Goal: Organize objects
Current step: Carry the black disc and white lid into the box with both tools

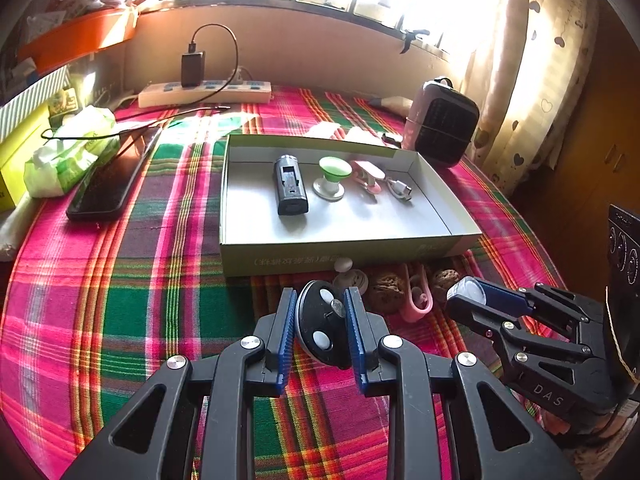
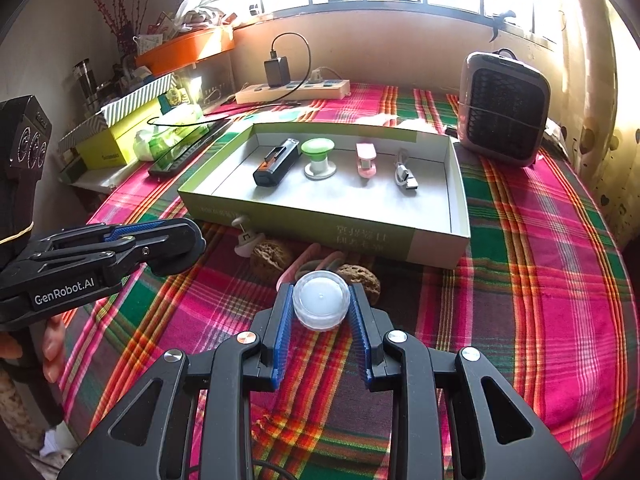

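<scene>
My left gripper (image 1: 321, 300) is shut on a black round disc (image 1: 320, 326) with white spots, held on edge just above the plaid cloth. My right gripper (image 2: 321, 292) is shut on a white translucent round cap (image 2: 320, 306). Each gripper shows in the other view: the right gripper (image 1: 464, 295) with the cap (image 1: 468, 289), the left gripper (image 2: 188, 236) with the disc (image 2: 176, 258). Ahead stands a shallow cardboard box (image 1: 348, 254) (image 2: 360, 236). It holds a black device (image 1: 290, 190), a green-topped knob (image 1: 331, 178), a pink clip (image 1: 366, 176) and a USB cable (image 1: 400, 188) in a row.
Two walnuts (image 2: 272, 258) (image 2: 360, 276), a pink clip (image 1: 416, 296) and a small white knob (image 2: 244, 236) lie in front of the box. A phone (image 1: 104, 188) and tissue pack (image 1: 72, 156) lie left, a power strip (image 1: 204, 94) at the back, a small heater (image 2: 502, 108) right.
</scene>
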`<state>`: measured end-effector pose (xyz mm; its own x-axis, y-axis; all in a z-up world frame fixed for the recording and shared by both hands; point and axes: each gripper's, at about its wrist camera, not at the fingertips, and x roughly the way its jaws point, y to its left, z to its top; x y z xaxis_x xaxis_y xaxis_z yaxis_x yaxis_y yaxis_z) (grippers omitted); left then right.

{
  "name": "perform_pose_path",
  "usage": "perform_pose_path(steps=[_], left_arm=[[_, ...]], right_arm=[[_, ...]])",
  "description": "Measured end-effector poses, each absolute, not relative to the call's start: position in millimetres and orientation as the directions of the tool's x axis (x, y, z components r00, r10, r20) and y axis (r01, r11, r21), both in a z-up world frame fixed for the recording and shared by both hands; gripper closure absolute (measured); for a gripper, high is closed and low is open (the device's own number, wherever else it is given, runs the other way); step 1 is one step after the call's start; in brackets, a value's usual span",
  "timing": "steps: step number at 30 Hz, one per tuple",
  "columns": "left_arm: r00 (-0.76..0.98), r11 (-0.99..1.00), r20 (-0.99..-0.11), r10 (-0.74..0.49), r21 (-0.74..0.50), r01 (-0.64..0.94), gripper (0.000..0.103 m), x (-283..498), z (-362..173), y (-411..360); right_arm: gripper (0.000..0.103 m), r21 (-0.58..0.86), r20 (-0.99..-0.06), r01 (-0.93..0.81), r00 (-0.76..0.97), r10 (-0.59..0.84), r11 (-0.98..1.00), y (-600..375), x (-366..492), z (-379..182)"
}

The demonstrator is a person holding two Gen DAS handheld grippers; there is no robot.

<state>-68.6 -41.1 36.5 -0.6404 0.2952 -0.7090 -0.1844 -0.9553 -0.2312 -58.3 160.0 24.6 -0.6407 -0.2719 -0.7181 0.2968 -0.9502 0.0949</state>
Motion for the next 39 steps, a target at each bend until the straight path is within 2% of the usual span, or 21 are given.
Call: perform_pose_path(steps=[25,39], left_arm=[[-0.641,-0.950,-0.703,0.308,-0.191,-0.247,0.081,-130.3,53.7,-6.4],[-0.615,-0.955,-0.735,0.286,-0.169,-0.242,0.081,-165.7,39.7,4.4]], right_arm=[[0.074,0.037,-0.698,0.229,-0.690,-0.189,-0.973,186.2,-134.4,49.8],[0.074,-0.018,-0.742,0.205,-0.659,-0.124,-0.979,192.1,-195.8,38.0]])
